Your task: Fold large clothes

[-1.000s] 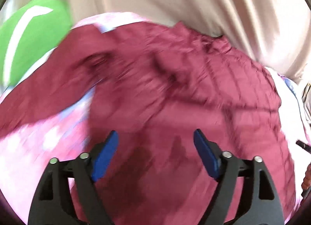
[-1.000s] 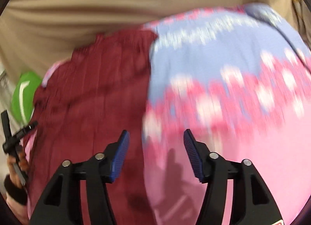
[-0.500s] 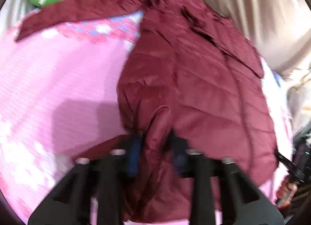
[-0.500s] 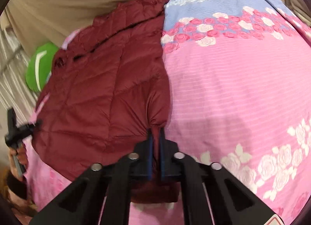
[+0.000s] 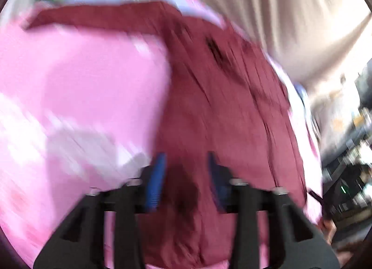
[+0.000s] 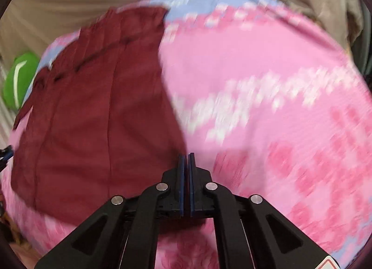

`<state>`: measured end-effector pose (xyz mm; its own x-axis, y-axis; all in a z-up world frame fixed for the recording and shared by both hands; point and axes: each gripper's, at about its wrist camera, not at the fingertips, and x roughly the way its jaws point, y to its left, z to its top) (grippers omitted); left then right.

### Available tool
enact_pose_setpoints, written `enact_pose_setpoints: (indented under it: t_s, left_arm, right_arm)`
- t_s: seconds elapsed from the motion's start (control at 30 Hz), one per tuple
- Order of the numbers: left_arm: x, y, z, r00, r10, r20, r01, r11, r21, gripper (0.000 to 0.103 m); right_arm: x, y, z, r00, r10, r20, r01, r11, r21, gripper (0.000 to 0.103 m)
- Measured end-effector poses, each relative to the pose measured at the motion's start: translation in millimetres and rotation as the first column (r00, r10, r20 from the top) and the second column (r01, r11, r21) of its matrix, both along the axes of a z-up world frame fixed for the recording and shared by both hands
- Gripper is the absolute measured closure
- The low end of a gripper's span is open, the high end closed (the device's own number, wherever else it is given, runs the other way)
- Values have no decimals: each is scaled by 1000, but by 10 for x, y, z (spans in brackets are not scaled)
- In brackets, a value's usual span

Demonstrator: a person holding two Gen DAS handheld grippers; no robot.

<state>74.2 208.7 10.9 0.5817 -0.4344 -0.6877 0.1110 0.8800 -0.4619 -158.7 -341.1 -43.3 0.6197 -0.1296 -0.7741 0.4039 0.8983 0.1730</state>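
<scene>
Both jaws meet the maroon jacket (image 6: 97, 115): left spread, right clamped.

Half a second ago the left gripper (image 5: 184, 171) pinched a fold of the maroon quilted puffer jacket (image 5: 223, 115); now its blue pads (image 5: 155, 178) stand apart at lower centre. The right gripper (image 6: 186, 164), pads together, now shows no fabric between them.

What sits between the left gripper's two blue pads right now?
In the left wrist view, only maroon jacket fabric shows between the open left gripper pads; contact is blurred.
</scene>
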Motion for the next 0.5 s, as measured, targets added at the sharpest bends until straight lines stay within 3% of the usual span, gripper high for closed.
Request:
enact_pose_setpoints:
  t_s: [0.03, 0.07, 0.13, 0.2, 0.37, 0.43, 0.47, 0.5]
  left_arm:
    - [120, 187, 114, 996, 76, 44, -77, 997, 9, 35]
    - [274, 391, 207, 985, 154, 74, -155, 988, 7, 29]
    - [588, 764, 275, 963, 256, 82, -254, 967, -35, 26]
    - [967, 1168, 254, 927, 371, 62, -365, 927, -85, 22]
    - [1683, 1933, -100, 821, 568, -53, -571, 817, -81, 22]
    - [1857, 2183, -347, 765, 629, -140, -644, 753, -136, 22]
    - [1892, 2226, -400, 753, 639, -157, -658, 735, -164, 22]
    - [1979, 2278, -466, 755, 632, -174, -655, 726, -209, 22]
  right_arm:
    - [67, 8, 162, 999, -2, 39, 4, 1000, -30, 90]
    - [122, 25, 261, 998, 5, 62, -3, 999, -44, 90]
    - [354, 54, 495, 991, 46, 126, -39, 998, -55, 89]
    - [645, 155, 671, 979, 108, 175, -102, 994, -40, 88]
    - [1393, 532, 818, 958, 221, 180, -211, 975, -75, 75]
    - [1676, 627, 814, 955, 244, 169, -233, 969, -83, 74]
    - [1764, 624, 804, 954, 249, 167, -239, 968, -79, 74]
    - [1925, 632, 791, 955, 250, 158, -242, 968, -72, 74]
